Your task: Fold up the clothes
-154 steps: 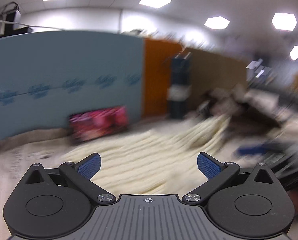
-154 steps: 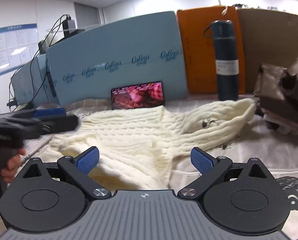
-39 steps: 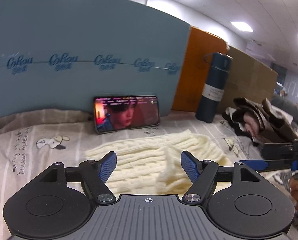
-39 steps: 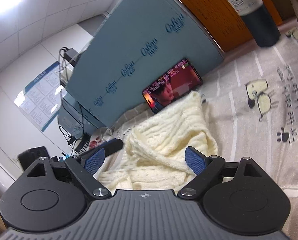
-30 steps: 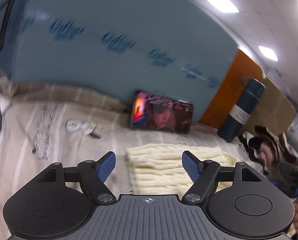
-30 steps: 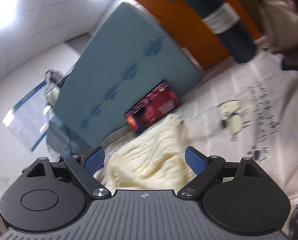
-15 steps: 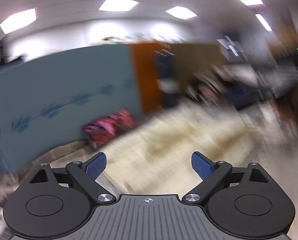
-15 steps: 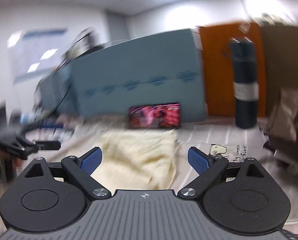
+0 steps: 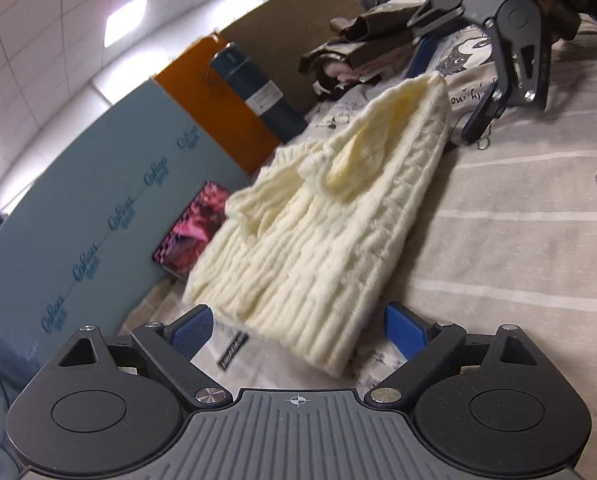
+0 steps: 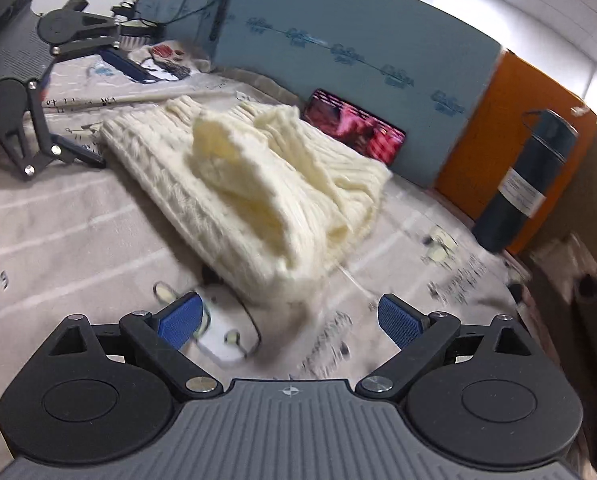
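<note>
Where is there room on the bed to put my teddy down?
Bare striped sheet lies open on the near side of the cream knit sweater. It is crowded behind the sweater: the phone, dark flask and brown clothes pile line the blue board.

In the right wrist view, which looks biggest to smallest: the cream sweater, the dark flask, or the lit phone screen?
1. Cream sweater, by far the largest.
2. Dark flask.
3. Phone screen.
The flask and phone look close in size; both sit farther from the camera, so that order is unsure.
</note>
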### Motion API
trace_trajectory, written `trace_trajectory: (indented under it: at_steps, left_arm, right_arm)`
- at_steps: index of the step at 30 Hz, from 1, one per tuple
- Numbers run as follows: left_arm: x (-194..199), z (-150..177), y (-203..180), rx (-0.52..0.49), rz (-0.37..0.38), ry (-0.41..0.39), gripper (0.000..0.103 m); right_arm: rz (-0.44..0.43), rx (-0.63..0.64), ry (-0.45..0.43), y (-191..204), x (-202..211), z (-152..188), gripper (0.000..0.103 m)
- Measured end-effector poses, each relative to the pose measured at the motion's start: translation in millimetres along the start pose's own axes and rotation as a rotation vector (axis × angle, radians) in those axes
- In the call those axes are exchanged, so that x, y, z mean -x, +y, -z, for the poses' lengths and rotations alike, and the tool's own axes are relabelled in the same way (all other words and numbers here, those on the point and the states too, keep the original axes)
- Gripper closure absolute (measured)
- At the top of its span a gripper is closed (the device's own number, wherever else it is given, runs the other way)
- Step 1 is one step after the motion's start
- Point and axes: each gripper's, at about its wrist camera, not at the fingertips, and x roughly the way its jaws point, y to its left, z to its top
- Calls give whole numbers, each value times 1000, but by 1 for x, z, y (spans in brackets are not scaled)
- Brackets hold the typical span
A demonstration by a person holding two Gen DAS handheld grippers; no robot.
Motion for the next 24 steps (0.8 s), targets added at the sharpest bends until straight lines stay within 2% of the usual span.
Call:
trace_trajectory:
  at_steps: [2, 3, 4, 5, 6, 7, 8, 11, 14, 16, 19, 21, 24]
  left_arm:
    - [-2, 1, 1, -10, 14, -20, 14]
    - [-2, 2, 2, -13, 31, -28, 29]
    - [-2, 3, 3, -15, 49, -35, 54]
    - [-1, 3, 2, -16, 68, -38, 64]
    - [1, 4, 1, -17, 83, -41, 69]
    - [2, 4, 0, -16, 76, -48, 74]
    - [3, 4, 0, -8, 72, -54, 76]
    - [13, 4, 0, 16, 54, -77, 82]
    - [33, 3, -3, 42, 56, -104, 83]
    - [53, 2, -6, 67, 81, -129, 83]
    - [75, 2, 2, 170, 135, -188, 83]
    - [74, 7, 12, 280, 132, -248, 83]
    - [64, 14, 28, 439, 123, -311, 82]
  right_arm:
    - [7, 38, -33, 3, -2, -1, 11]
    - [14, 63, -50, 6, -1, -2, 11]
    - [20, 87, -67, 8, 0, -2, 12]
    - [27, 111, -85, 11, 1, -2, 17]
    - [34, 136, -102, 13, 2, -2, 23]
    - [41, 160, -119, 15, 3, -3, 39]
    - [47, 184, -136, 18, 4, -3, 52]
    - [62, 244, -182, 24, 7, -4, 65]
    - [33, 199, -186, 22, 21, -4, 71]
    - [-2, 166, -193, 23, 39, -3, 72]
    - [-77, 101, -216, 26, 69, -2, 72]
    - [-144, 8, -244, 13, 76, -5, 72]
    - [-229, -185, -287, -19, 66, -7, 72]
